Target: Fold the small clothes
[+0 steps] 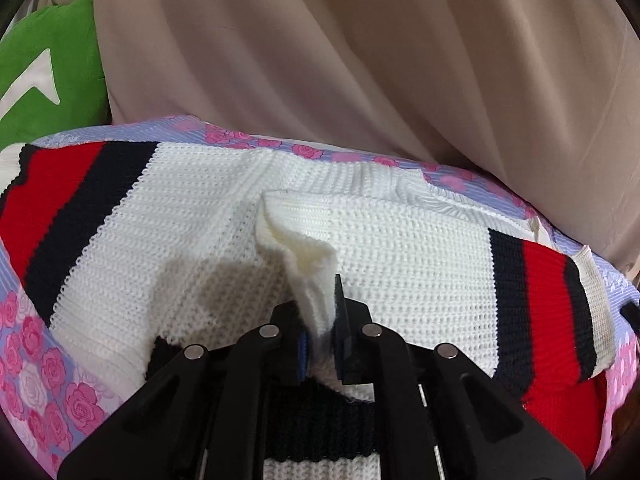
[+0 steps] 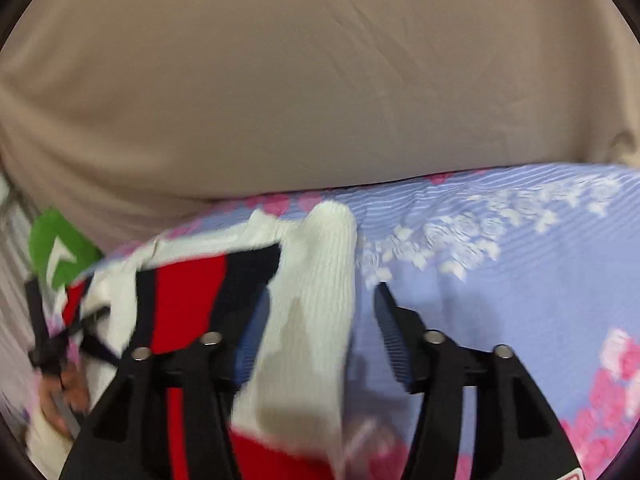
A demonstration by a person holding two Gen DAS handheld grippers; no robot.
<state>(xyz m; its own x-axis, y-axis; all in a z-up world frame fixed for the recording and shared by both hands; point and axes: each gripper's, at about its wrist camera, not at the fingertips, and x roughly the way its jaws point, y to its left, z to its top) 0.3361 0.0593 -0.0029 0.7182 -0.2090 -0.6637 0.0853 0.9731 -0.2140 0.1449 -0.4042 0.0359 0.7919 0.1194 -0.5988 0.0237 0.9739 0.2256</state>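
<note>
Lower centre of left view: left hand-held gripper pinches white fold of sweater, lifting edge for fold. Sweater lies spread on floral bed. Lower centre of right view: right hand-held gripper wide open, sleeve draped between jaws, ungripped; likely about to pinch.

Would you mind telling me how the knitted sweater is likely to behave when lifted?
Probably floppy: the sweater bunches into a soft peak where the left tool pinches it. Likely grippy, given its coarse ribbed knit. It drapes limply between the open right tool's fingers.
</note>
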